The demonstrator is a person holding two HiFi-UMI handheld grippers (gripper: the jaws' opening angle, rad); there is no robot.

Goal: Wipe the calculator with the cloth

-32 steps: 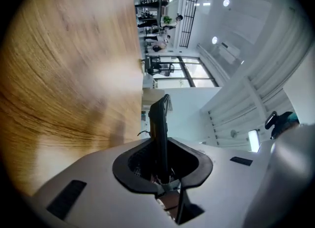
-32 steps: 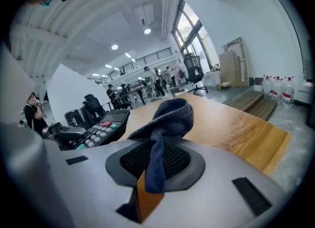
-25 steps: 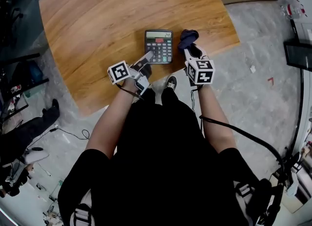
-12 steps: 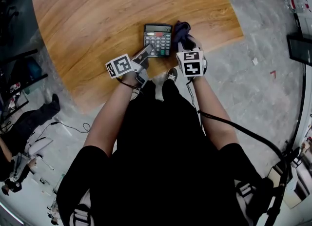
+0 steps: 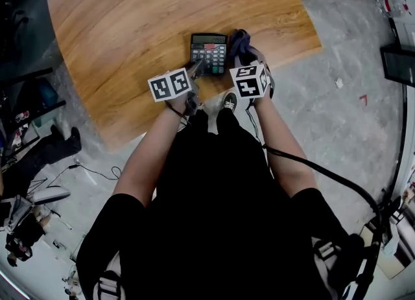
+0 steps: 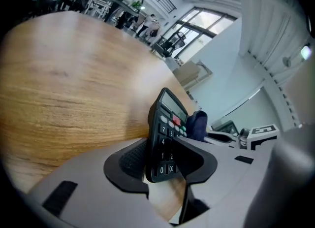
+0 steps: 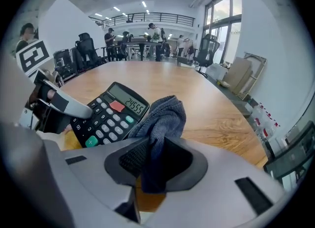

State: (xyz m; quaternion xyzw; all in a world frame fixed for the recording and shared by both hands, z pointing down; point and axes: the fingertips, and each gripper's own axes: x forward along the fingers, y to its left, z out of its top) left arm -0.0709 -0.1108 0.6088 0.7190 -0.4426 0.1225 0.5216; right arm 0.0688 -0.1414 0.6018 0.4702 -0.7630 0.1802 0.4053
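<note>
Rolled since a second ago, the left hand-held gripper (image 6: 160,162) tilts down, jaws opening around the near corner of the calculator (image 5: 209,52), which lies on the bench (image 5: 123,33). Its display reads 24555. Right hand-held gripper (image 7: 151,165), angled down, pinches the cloth (image 7: 161,121) just beside it.

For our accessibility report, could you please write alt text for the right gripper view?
The right hand-held gripper is shut on a dark blue cloth, which bunches up beside a black calculator on a wooden table. In the far background are people and office chairs.
</note>
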